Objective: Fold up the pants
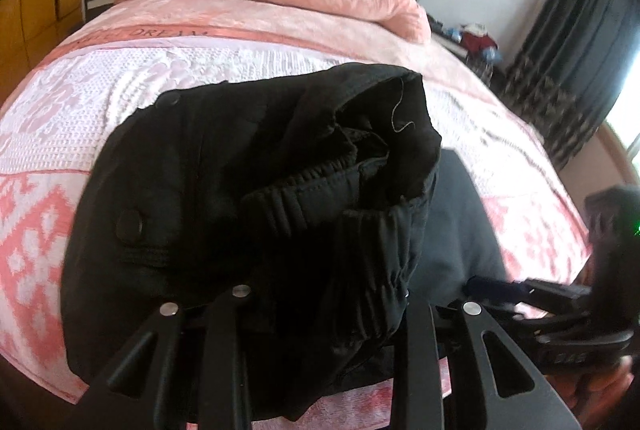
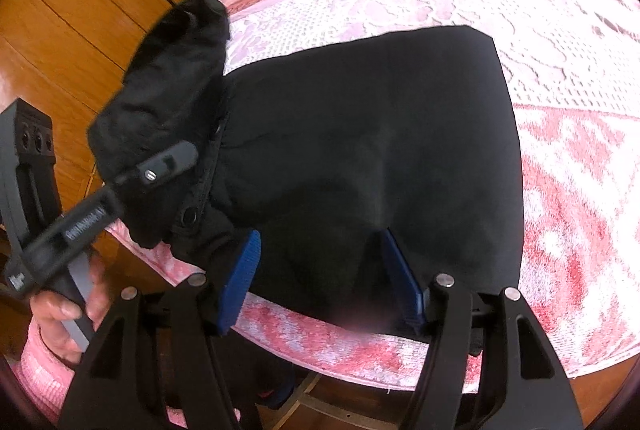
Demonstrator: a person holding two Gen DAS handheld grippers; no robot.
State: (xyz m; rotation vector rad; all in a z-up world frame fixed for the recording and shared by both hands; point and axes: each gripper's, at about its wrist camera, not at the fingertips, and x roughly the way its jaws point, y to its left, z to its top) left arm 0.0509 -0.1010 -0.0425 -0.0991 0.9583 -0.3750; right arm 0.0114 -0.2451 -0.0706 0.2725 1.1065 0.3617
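The left tongs (image 2: 168, 159), clamped on the waistband, carry it over the pants (image 2: 360, 157) at frame centre on the bed (image 2: 568, 165), while the right tongs (image 2: 320, 282), open, straddle the near edge; next, lay it flat.

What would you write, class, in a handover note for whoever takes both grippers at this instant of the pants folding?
Left gripper: shut on the bunched waistband end, which is held raised off the bedspread.
Right gripper: jaws open, astride the near edge of the pants.
Done: the rest of the pants lies flat and smooth on the bedspread.
Left: probably lay the raised end over the flat part, release it, and straighten the edges.
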